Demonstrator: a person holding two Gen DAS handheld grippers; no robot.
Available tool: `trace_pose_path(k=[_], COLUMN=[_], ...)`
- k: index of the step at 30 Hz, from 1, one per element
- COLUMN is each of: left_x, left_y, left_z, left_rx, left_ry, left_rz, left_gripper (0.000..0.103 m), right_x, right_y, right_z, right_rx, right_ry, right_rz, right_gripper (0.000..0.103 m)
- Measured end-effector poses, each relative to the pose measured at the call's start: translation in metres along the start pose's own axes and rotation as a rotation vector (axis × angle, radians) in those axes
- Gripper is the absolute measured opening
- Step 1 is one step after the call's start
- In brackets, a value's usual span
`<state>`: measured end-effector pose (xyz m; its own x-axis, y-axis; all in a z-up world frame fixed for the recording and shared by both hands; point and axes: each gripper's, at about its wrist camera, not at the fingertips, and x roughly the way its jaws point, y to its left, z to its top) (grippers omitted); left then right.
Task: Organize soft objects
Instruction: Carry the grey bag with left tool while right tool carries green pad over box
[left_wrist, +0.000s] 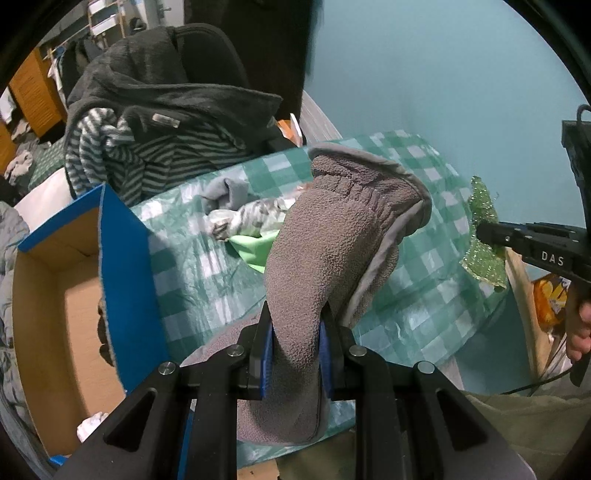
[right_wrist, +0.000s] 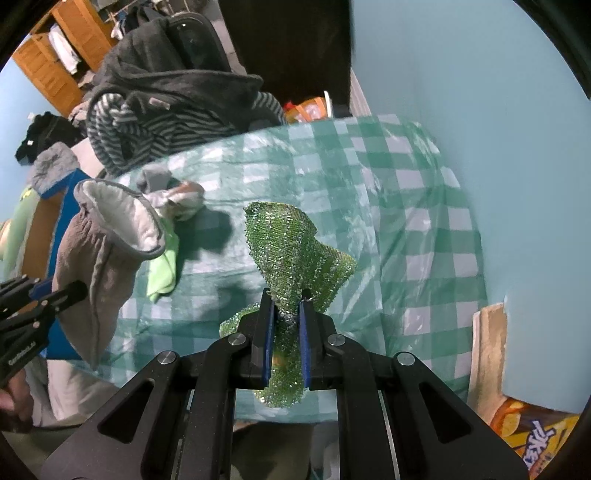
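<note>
My left gripper (left_wrist: 297, 314) is shut on a brown-grey fleece slipper (left_wrist: 332, 229) and holds it above the green checked table (left_wrist: 417, 295); it also shows in the right wrist view (right_wrist: 107, 251). My right gripper (right_wrist: 287, 299) is shut on a sparkly green scouring cloth (right_wrist: 295, 251), held above the table; it also shows at the right of the left wrist view (left_wrist: 484, 236). On the table lie a grey sock (left_wrist: 225, 190), a striped grey-white soft piece (left_wrist: 255, 218) and a light green cloth (left_wrist: 258, 247).
A blue cardboard box (left_wrist: 122, 258) stands open at the table's left edge, with something white in its bottom. A chair piled with dark and striped clothes (left_wrist: 159, 122) stands behind the table. A turquoise wall (right_wrist: 498, 129) is at the right. An orange snack bag (right_wrist: 535, 432) lies low right.
</note>
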<state>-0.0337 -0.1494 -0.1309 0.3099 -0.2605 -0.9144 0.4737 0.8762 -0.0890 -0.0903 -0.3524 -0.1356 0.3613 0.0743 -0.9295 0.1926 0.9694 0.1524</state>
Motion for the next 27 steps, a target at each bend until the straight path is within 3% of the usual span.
trace_pose_path(k=[16, 27], left_x=[-0.047, -0.066], left_y=[0.031, 0.062], left_z=[0.003, -0.006], left_rx=[-0.106, -0.203], left_ry=[-0.090, -0.118], left_rz=[0.017, 0.050], left_gripper=[0.021, 0.021], right_x=[-0.041, -0.045], right_y=[0.037, 0.071], right_z=[0.027, 0.048], right_rx=[-0.084, -0.162], right_ry=[-0.078, -0.100], right_rz=[0.041, 0.088], right_gripper=[0.010, 0.010])
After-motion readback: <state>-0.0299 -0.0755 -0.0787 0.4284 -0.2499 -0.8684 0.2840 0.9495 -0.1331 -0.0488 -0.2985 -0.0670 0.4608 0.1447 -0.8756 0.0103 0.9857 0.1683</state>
